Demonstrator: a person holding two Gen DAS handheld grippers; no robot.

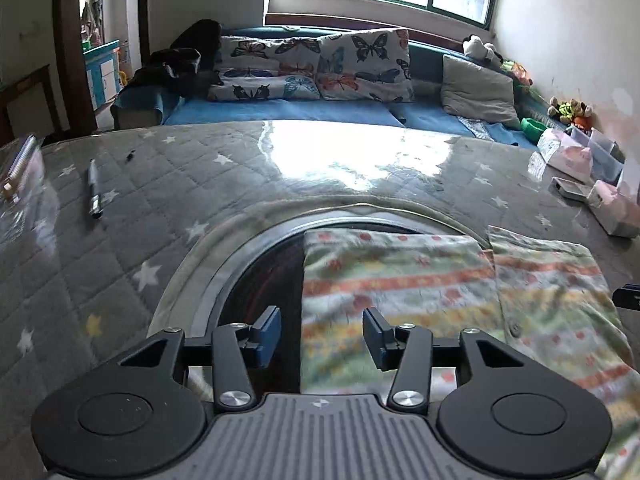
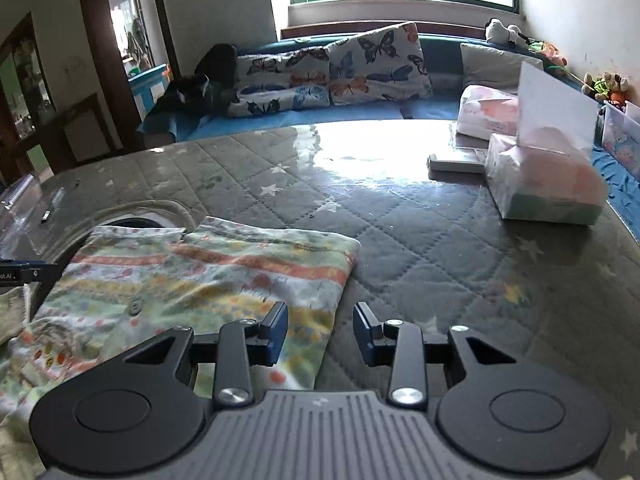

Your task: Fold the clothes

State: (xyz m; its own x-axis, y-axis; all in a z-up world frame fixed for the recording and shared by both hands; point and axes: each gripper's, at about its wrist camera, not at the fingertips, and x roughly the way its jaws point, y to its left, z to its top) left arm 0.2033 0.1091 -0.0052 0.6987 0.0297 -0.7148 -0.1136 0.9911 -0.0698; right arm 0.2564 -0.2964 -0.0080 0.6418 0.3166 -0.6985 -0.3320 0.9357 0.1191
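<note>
A folded garment [image 1: 400, 272] [image 2: 200, 272] with orange, yellow and green patterned stripes lies flat on the table [image 1: 160, 184] [image 2: 420, 240], which has a grey star-quilted cover under clear plastic. My left gripper [image 1: 320, 324] hovers over the garment's left edge with its blue pads apart and nothing pressed between them. My right gripper [image 2: 321, 316] is at the garment's right edge, its jaws also apart and empty, with the cloth edge below the left pad. Each view catches a bit of the other gripper at its side edge.
A round dark opening [image 1: 272, 272] in the table cover lies partly under the garment. A pen [image 1: 94, 188] rests at the left. Tissue packs [image 2: 548, 184] and a flat grey device [image 2: 456, 164] stand at the right. Behind the table is a blue sofa with butterfly cushions [image 1: 312, 64].
</note>
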